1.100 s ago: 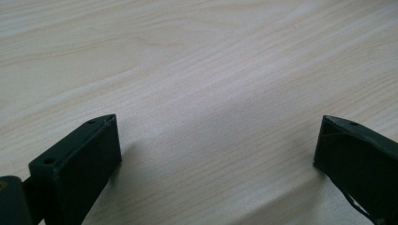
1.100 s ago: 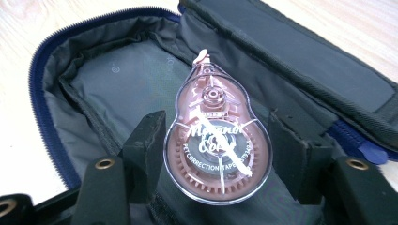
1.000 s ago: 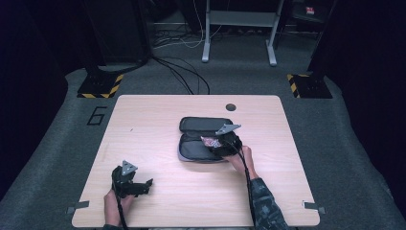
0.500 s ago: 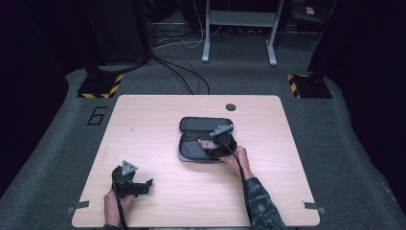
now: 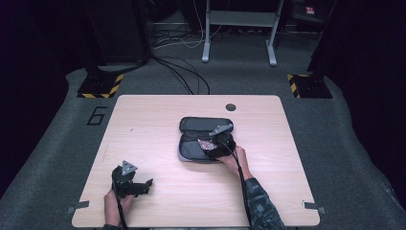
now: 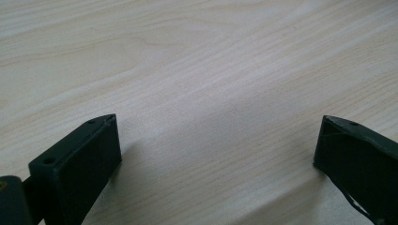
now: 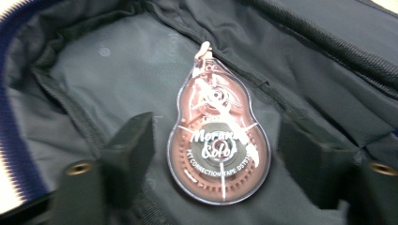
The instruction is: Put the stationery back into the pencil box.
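Observation:
A dark pencil case (image 5: 200,139) lies unzipped at the table's middle. Inside it rests a clear brown correction tape dispenser (image 7: 217,143), seen in the high view as a pinkish spot (image 5: 207,143). My right gripper (image 7: 220,140) is open over the case, its jaws standing on either side of the dispenser without touching it; in the high view the right gripper (image 5: 221,142) sits on the case's right part. My left gripper (image 5: 136,186) rests near the table's front left, and the left gripper (image 6: 216,140) is open over bare wood.
The light wooden table (image 5: 158,124) has a round cable hole (image 5: 231,107) near its far edge. Beyond the table are floor cables (image 5: 184,72), a metal stand's legs (image 5: 239,28) and two striped-base posts (image 5: 98,86).
My right gripper moved slightly left and forward, deeper over the open case. The left gripper stayed where it was.

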`<state>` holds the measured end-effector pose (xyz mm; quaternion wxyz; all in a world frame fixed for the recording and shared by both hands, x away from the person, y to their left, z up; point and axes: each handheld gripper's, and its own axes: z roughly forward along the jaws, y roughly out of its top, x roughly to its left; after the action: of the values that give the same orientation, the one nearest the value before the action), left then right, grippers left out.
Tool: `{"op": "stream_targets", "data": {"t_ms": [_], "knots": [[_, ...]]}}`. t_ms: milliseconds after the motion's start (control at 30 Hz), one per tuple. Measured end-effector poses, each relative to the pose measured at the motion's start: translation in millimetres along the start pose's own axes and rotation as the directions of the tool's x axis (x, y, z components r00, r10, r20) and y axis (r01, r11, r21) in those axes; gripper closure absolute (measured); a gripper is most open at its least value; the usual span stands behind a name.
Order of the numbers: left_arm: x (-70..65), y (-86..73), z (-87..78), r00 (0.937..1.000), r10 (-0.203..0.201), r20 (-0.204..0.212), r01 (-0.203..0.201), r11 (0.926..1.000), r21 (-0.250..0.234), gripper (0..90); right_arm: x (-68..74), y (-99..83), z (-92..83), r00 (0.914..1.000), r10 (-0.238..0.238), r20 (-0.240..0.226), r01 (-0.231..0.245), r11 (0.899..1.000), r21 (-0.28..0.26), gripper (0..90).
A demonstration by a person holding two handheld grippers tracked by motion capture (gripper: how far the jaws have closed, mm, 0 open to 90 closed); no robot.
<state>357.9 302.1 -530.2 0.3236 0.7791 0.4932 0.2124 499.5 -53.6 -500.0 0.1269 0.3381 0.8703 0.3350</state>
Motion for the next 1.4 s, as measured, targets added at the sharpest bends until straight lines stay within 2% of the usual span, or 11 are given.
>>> {"op": "stream_targets", "data": {"t_ms": [67,267,300,367,500,633,900,1033,1200,1400], "knots": [[0.0,0.0,0.0,1.0,0.0,0.0,0.0,1.0,0.0,0.9,2.1,0.8,-4.1,0.9998,0.021,-0.006,-0.021,1.0,-0.006,20.5],[0.1,0.0,0.0,1.0,0.001,0.0,-0.001,1.0,0.001,0.9,7.0,2.0,-28.3,0.9994,-0.003,-0.034,0.002,0.999,-0.042,14.1],[0.2,0.0,0.1,1.0,0.001,0.0,-0.001,1.0,-0.002,0.9,8.7,2.0,-32.1,0.9994,0.005,-0.034,-0.006,0.999,-0.045,13.8],[0.1,0.0,0.1,1.0,0.001,0.0,-0.001,1.0,-0.002,0.9,11.4,0.2,-43.3,0.9996,-0.011,-0.024,0.01,0.998,-0.059,13.1],[0.1,0.0,0.1,1.0,0.001,0.0,-0.001,1.0,-0.002,0.9,16.2,-7.7,-62.3,0.9999,0.0,-0.013,-0.001,0.997,-0.074,12.0],[0.2,0.1,-0.1,1.0,0.002,0.001,-0.002,1.0,0.001,0.9,19.6,-19.4,-80.9,0.9998,0.006,0.018,-0.004,0.995,-0.103,11.8],[0.2,0.1,-0.1,1.0,0.002,0.0,-0.002,1.0,0.0,0.9,16.2,-54.6,-116.4,0.9943,0.032,0.102,-0.018,0.99,-0.137,9.9],[0.2,0.1,-0.1,1.0,0.003,0.0,-0.003,1.0,0.001,0.9,13.1,-78.4,-127.6,0.9881,0.07,0.137,-0.052,0.99,-0.132,9.1],[-0.5,0.1,0.4,1.0,-0.009,-0.001,0.009,0.9999,-0.006,0.9,7.2,-112.2,-136.7,0.9765,0.117,0.181,-0.095,0.988,-0.122,8.8],[-0.4,0.1,0.3,1.0,-0.007,-0.001,0.007,1.0,-0.004,0.9,-0.9,-144.9,-136.7,0.9597,0.17,0.224,-0.151,0.984,-0.099,7.5]]}}
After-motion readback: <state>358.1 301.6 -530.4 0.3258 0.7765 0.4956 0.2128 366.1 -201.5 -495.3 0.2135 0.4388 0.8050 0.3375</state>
